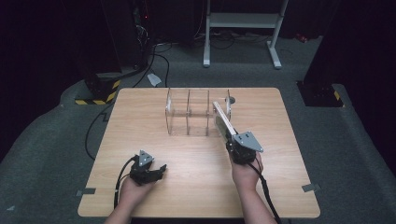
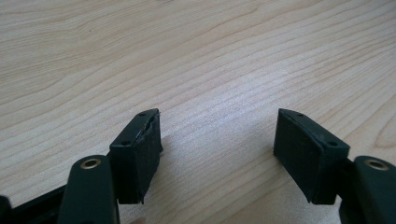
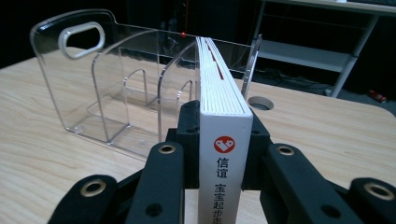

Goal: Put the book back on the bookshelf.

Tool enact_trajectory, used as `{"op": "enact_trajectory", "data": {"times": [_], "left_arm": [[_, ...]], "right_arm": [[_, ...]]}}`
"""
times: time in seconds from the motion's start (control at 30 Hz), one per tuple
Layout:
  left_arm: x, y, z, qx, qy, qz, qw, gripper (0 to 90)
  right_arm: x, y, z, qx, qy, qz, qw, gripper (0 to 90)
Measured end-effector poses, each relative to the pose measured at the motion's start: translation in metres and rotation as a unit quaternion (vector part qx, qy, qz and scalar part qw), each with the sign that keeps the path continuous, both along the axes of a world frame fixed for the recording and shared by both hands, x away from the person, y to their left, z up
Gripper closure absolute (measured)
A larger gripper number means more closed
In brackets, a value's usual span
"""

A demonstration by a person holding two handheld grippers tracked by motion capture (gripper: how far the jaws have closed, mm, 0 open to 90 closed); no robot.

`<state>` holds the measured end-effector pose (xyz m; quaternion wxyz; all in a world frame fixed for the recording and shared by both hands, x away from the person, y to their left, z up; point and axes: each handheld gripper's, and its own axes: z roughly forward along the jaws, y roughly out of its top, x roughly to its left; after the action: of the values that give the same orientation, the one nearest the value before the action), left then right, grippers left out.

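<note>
As it's held upright, white book (image 3: 224, 154) w/ red logo, Chinese text.

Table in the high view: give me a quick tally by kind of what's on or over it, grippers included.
Books: 1, the white book, clamped in the right gripper at the rack's right end.
Clear acrylic racks: 1, the divided rack.
Grippers: 2, counting the left gripper, open and holding nothing, low over the table.
Total: 4.
</note>
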<state>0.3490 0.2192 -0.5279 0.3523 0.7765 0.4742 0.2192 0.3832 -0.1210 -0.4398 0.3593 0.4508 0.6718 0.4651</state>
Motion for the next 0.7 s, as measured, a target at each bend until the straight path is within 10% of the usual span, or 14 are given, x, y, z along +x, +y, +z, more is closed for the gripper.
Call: {"op": "enact_trajectory", "data": {"times": [0.7], "left_arm": [[0.0, 0.0, 0.0, 0.0, 0.0, 0.0, 1.0, 32.7]], "right_arm": [[0.048, 0.015, 0.001, 0.002, -0.001, -0.032, 0.9995, 75.1]]}}
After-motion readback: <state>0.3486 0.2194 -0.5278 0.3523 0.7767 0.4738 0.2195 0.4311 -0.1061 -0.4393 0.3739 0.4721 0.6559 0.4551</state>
